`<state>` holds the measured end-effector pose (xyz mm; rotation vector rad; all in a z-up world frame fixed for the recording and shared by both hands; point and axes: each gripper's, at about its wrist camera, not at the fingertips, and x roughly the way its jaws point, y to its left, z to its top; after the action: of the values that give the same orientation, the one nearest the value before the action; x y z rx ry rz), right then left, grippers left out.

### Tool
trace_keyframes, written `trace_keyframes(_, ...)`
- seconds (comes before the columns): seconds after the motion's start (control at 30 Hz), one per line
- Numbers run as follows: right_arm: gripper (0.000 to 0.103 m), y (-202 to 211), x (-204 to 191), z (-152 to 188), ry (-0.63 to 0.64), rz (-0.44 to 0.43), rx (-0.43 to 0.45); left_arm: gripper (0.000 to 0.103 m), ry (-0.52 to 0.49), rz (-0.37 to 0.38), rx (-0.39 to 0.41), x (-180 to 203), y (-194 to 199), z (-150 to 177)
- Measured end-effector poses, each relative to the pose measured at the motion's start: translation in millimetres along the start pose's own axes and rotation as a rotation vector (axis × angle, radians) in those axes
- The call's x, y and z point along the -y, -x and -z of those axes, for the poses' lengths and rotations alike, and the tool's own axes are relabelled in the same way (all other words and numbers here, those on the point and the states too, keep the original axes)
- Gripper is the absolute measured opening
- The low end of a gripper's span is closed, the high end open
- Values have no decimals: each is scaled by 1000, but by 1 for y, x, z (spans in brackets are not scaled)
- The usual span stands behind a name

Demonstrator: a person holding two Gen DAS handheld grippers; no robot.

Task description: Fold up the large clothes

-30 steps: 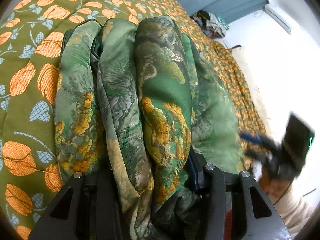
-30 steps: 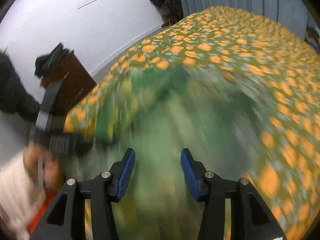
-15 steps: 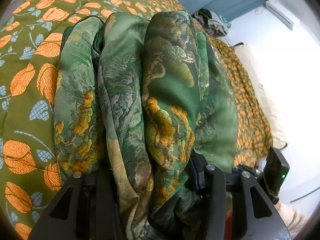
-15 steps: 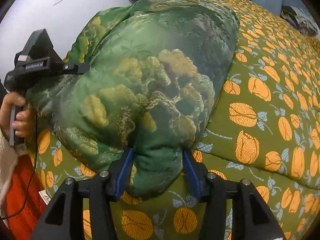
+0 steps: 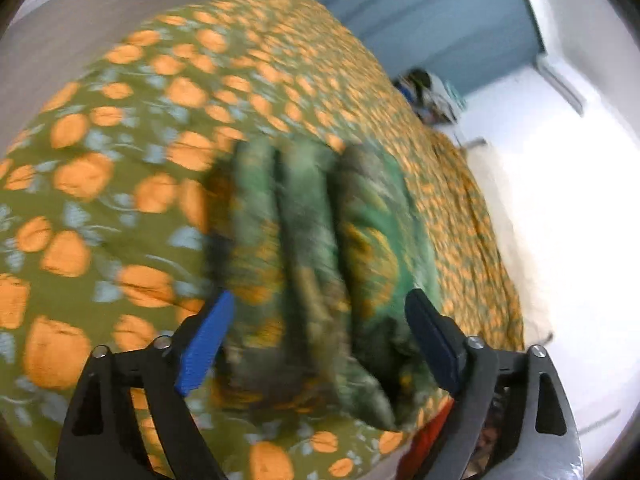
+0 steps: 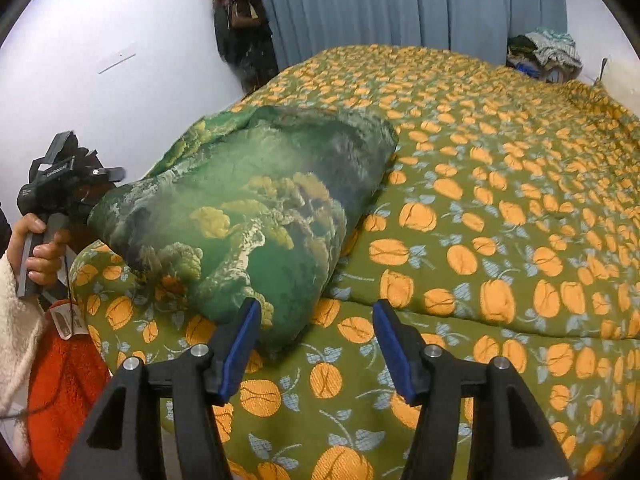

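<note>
A folded green garment with gold landscape print (image 6: 260, 216) lies as a thick bundle on the green bedspread with orange flowers (image 6: 480, 200), near the bed's left edge. My right gripper (image 6: 318, 346) hovers just off its near end, jaws opening, with only bedspread between the blue pads. The garment's corner sits beside the left pad (image 6: 240, 344). In the blurred left wrist view my left gripper (image 5: 320, 340) is opening wide. The garment (image 5: 320, 248) lies ahead between its fingers, and the pads are clear of it. A hand (image 6: 40, 248) holds the left gripper's black body (image 6: 60, 180).
Blue curtains (image 6: 400, 0) hang behind the bed. Dark clothes (image 6: 240, 20) hang at the far left corner, and a clothes pile (image 6: 544, 52) sits at the far right. Red fabric (image 6: 60, 380) and a white fleece sleeve (image 6: 16, 320) are at the bed's near left edge.
The left gripper, shut on the bundle before, has opened wide and pulled back and up. The right gripper has let go of the garment's end and drawn away to the right.
</note>
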<state>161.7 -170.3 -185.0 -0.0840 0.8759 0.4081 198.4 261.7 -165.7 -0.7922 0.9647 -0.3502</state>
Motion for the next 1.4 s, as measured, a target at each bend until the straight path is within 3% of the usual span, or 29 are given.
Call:
trace_keyframes(0.17, 59, -9, -16, -21, 10, -57, 28, 89, 115, -16, -54, -43, -23, -5)
trace_keyframes(0.27, 59, -25, -52, -56, 115, -81, 47, 88, 124, 27, -86, -48, -42, 0)
trace_keyframes(0.37, 59, -60, -77, -101, 153, -38, 67, 88, 142, 103, -54, -47, -48, 1)
trace_keyframes(0.43, 59, -105, -98, -124, 188, -67, -28, 90, 153, 146, -33, -49, -49, 0)
trace_keyframes(0.5, 61, -155, -122, -121, 247, -115, -149, 91, 146, 172, -33, -47, -54, -4)
trace_keyframes(0.53, 61, -172, -132, -115, 281, -92, -183, 92, 137, 181, -41, -46, -59, -8)
trace_keyframes(0.63, 61, -195, -149, -99, 331, -39, -157, 96, 117, 182, -66, -40, -70, -14)
trace_keyframes(0.83, 61, -198, -142, -89, 314, -52, -79, 102, -9, 100, -134, -7, -103, -34)
trace_keyframes(0.93, 61, -190, -141, -89, 297, -64, -50, 102, -170, -75, -214, 16, -129, -34)
trace_keyframes(1.0, 60, -173, -139, -87, 290, -64, -42, 101, -162, -82, -224, 15, -136, -37)
trace_keyframes(1.17, 65, -98, -88, -88, 208, -107, 60, 101, -101, -54, -238, 6, -142, -45)
trace_keyframes(1.23, 87, -75, -42, -84, 92, -95, 76, 100, -110, -59, -251, 5, -145, -46)
trace_keyframes(1.37, 89, -100, 42, -71, -151, -132, -63, 101, -119, -61, -265, 3, -152, -44)
trace_keyframes(1.4, 89, -118, 61, -66, -240, -223, -106, 102, -121, -58, -264, 4, -155, -44)
